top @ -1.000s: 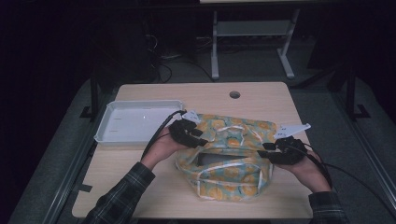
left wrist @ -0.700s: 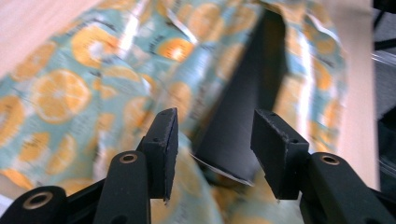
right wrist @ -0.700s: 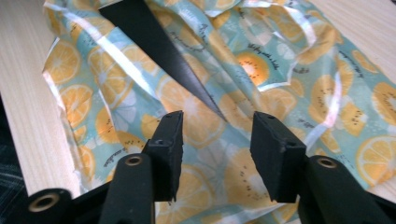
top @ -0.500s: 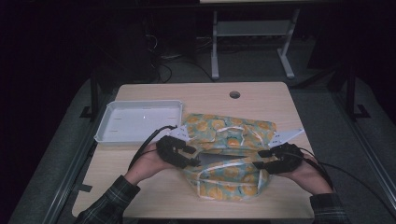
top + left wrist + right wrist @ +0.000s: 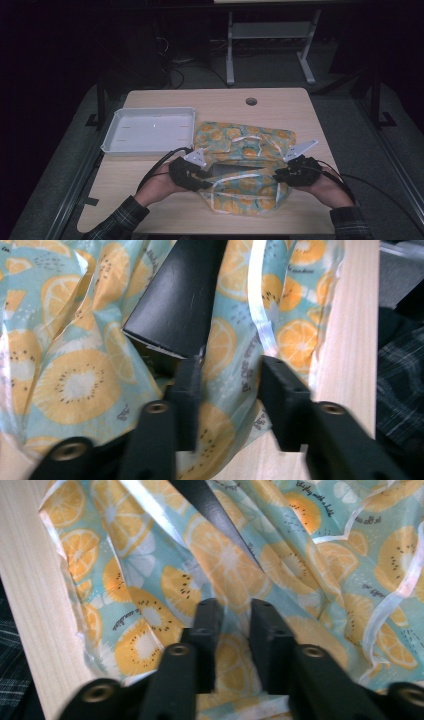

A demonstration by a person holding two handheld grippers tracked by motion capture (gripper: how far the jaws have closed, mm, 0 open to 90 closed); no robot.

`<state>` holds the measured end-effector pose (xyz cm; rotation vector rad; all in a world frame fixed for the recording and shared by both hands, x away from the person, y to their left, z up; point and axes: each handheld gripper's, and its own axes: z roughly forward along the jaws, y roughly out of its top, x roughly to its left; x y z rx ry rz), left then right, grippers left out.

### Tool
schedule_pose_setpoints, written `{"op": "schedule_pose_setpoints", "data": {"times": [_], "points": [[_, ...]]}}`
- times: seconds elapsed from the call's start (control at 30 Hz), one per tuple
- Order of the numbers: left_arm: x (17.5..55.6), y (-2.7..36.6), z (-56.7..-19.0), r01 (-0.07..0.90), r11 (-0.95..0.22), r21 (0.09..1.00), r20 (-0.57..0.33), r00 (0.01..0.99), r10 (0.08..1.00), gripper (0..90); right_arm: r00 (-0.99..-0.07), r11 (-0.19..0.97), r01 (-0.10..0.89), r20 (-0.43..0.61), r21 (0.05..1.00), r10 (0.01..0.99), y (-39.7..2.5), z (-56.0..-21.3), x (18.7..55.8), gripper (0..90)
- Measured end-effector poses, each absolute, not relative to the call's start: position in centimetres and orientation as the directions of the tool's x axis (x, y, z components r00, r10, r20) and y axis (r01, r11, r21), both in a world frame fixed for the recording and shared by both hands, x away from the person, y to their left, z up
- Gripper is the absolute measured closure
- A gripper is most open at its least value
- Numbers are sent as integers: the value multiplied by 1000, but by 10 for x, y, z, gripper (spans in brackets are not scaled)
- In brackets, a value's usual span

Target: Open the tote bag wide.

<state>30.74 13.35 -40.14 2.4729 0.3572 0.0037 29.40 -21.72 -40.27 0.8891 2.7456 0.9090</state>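
Fruit-print bag: small script, unreadable.

High view: dim and underexposed — the room behind the table falls to near black, with the tabletop lit evenly from above and shadows soft. A faint glare spot sits on the white tray. Both gripper views are bright and well saturated — near jaws are soft with blur, fabric print fairly sharp.
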Motion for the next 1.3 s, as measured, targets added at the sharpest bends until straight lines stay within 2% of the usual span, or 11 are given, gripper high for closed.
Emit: {"op": "schedule_pose_setpoints", "data": {"times": [0.13, 0.2, 0.43, 0.67, 1.3], "points": [[307, 134, -401, 246, -770, 589, -87, 966, 242, 852, -827, 656, 488, 64, 575, 559, -217, -401, 292, 889], [306, 133, -400, 244, -776, 581, -87, 967, 238, 889, -828, 655, 488, 69, 577, 556, -217, -400, 291, 893], [303, 131, -399, 223, -783, 581, -79, 973, 218, 894, -834, 663, 486, 73, 569, 547, -219, -400, 276, 893], [300, 126, -403, 215, -790, 575, -75, 975, 211, 894, -834, 677, 504, 98, 537, 543, -220, -414, 261, 893], [308, 120, -433, 214, -839, 501, -52, 975, 217, 892, -846, 726, 506, 103, 466, 523, -209, -443, 264, 891]]}}
